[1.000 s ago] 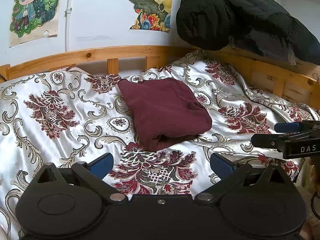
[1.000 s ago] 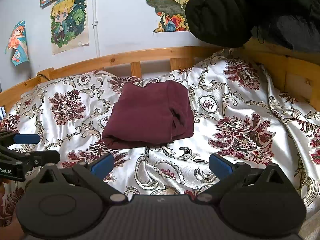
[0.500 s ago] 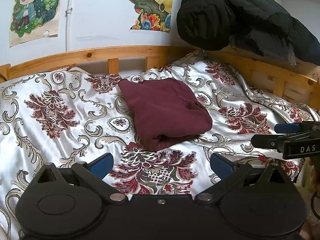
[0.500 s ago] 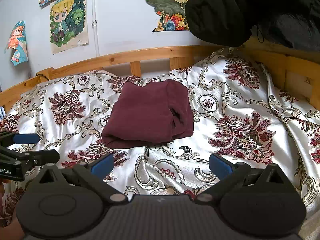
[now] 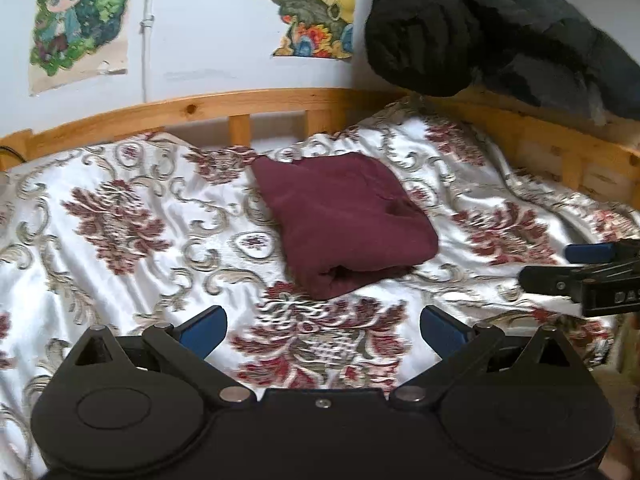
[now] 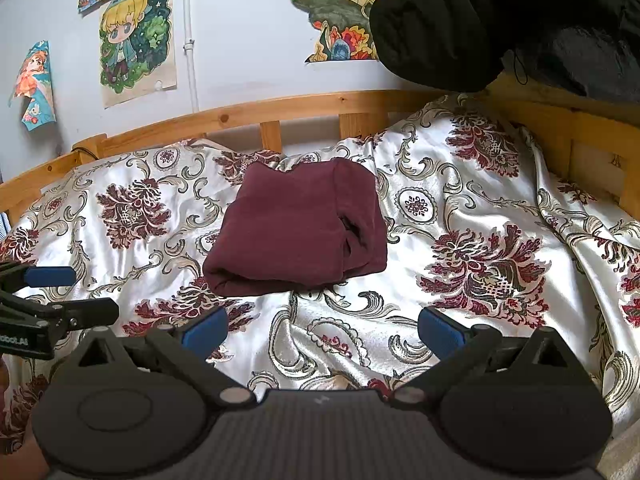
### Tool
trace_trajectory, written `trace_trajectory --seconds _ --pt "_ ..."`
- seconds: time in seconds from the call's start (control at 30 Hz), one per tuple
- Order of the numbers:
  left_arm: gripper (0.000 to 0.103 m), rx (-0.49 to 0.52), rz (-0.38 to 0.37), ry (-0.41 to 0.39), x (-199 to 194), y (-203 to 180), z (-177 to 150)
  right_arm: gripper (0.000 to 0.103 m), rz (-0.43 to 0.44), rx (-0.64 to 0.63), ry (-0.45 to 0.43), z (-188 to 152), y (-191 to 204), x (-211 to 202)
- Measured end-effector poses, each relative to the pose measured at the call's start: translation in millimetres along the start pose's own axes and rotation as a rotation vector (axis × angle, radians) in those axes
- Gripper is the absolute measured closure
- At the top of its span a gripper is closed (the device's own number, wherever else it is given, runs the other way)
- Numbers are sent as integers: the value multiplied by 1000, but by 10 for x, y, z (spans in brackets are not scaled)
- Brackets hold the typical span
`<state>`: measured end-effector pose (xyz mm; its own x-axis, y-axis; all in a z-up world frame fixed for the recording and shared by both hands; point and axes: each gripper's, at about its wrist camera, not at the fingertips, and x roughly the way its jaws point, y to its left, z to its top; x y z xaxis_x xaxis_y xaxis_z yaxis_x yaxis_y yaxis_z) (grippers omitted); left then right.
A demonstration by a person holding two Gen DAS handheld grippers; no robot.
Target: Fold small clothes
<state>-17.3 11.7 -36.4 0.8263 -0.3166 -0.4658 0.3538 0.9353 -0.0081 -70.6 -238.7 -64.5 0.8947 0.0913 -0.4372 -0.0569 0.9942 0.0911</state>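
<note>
I am seeing the maroon garment (image 5: 344, 220) lying folded into a thick rectangle on the floral bedspread (image 5: 120, 216), just in front of the wooden bed rail (image 5: 200, 110). My left gripper (image 5: 323, 330) is hovering nearer me than the garment, its 2 blue fingers (image 5: 204, 330) spread wide and gripping nothing. My right gripper (image 6: 323, 330) is hanging the same way, released and empty, apart from the garment. A black jacket (image 6: 500, 20) is draping over the rail's right end, and 2 cartoon posters (image 5: 76, 24) are hanging on the wall above the rail.
</note>
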Motion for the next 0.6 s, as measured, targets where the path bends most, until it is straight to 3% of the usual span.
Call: trace_trajectory --seconds 0.2,0.6 --pt "1 40 113 -3 -3 -58 2 0 0 0 6 -19 -3 -7" --pt "1 45 140 -12 -28 -81 7 0 1 2 15 -2 3 10"
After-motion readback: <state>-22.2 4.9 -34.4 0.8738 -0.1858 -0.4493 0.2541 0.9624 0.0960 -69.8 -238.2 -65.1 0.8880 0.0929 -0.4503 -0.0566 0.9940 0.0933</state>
